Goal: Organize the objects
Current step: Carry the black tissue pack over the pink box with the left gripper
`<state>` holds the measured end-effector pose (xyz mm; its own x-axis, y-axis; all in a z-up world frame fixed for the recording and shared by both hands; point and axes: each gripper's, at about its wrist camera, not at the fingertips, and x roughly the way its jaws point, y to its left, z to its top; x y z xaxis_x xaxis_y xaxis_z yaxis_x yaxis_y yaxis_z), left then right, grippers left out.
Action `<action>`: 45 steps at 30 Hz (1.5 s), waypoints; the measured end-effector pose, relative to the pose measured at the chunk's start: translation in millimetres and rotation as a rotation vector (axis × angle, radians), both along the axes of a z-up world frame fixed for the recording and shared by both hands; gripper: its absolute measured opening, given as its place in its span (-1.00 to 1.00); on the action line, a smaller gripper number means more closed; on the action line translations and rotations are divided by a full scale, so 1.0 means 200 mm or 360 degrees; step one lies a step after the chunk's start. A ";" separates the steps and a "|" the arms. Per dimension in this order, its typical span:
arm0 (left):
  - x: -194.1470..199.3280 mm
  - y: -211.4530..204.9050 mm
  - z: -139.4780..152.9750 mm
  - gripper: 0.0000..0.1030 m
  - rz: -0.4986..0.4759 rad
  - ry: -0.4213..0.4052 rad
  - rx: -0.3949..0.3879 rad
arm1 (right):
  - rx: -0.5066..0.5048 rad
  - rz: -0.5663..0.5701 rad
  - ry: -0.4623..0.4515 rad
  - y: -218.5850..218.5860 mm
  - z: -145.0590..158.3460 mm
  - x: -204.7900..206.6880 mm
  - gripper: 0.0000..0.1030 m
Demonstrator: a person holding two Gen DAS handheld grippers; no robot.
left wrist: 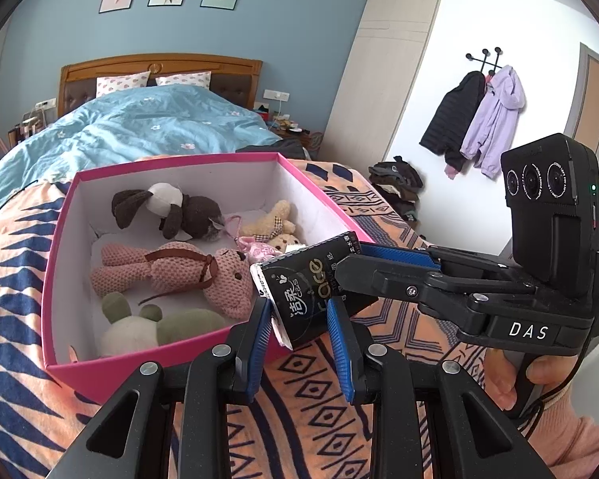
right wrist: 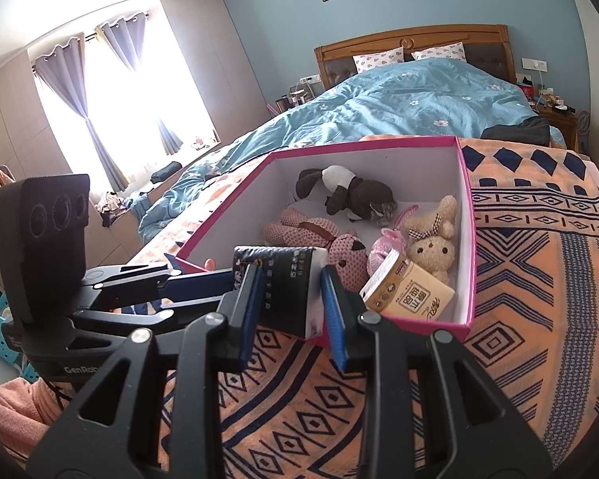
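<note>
Pink cardboard is forming the walls of the open box (left wrist: pixel 56 279) that is sitting on the orange patterned blanket (right wrist: pixel 539 299) at the foot of the bed. Both tongs are meeting at the box's near rim, sharing one black tissue pack (left wrist: pixel 311 291). The left tongs (left wrist: pixel 299 331) are gripping the pack's lower end between blue pads, while the right tongs (right wrist: pixel 287 299) are reaching in from the side and are closing on its other end; whether they are truly clamping it or only touching, I cannot tell. The pack is hanging tilted over the box's near edge, above the blanket rather than lying inside.

Inside the box, a pink knitted bear (left wrist: pixel 179 275) is lying across the middle, just behind the pack. A brown and white plush dog (left wrist: pixel 167 207) is lying toward the box's far wall, a cream bunny (right wrist: pixel 431 239) is sitting near its right wall, and a green and white plush (left wrist: pixel 155 327) is resting against the near wall. A small pink pouch (right wrist: pixel 383 251) is lying between bear and bunny. A tan tissue pack (right wrist: pixel 407 291) is leaning in the box's near right corner, close beside the black one.

Beyond the box, a blue floral duvet (left wrist: pixel 139 127) is covering the bed.
</note>
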<state>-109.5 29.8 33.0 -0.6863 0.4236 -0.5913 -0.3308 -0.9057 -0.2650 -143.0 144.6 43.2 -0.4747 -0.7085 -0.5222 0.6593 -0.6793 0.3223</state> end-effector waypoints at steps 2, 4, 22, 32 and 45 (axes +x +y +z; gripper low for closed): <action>-0.02 -0.01 -0.01 -0.45 -0.0006 -0.0022 0.0024 | 0.0007 -0.0006 0.0005 -0.01 0.00 -0.02 -0.35; -0.04 -0.02 -0.01 -0.45 0.0000 -0.0040 0.0038 | 0.0003 -0.0005 -0.0006 -0.01 0.00 -0.03 -0.35; -0.12 -0.04 -0.02 -0.45 0.0044 -0.0046 0.0003 | -0.0002 -0.0005 -0.0072 -0.04 -0.05 -0.13 -0.35; -0.17 -0.06 -0.05 -0.45 0.0066 -0.0076 0.0001 | 0.0010 -0.0003 -0.0083 -0.07 -0.06 -0.16 -0.35; -0.22 -0.07 -0.09 -0.45 0.0087 -0.0119 -0.0015 | 0.0028 -0.0012 -0.0115 -0.10 -0.09 -0.21 -0.35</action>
<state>-153.9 14.9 14.7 -0.6618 0.3812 -0.6455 -0.2605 -0.9244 -0.2787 -185.2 123.8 24.4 -0.4406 -0.6953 -0.5678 0.6296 -0.6902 0.3566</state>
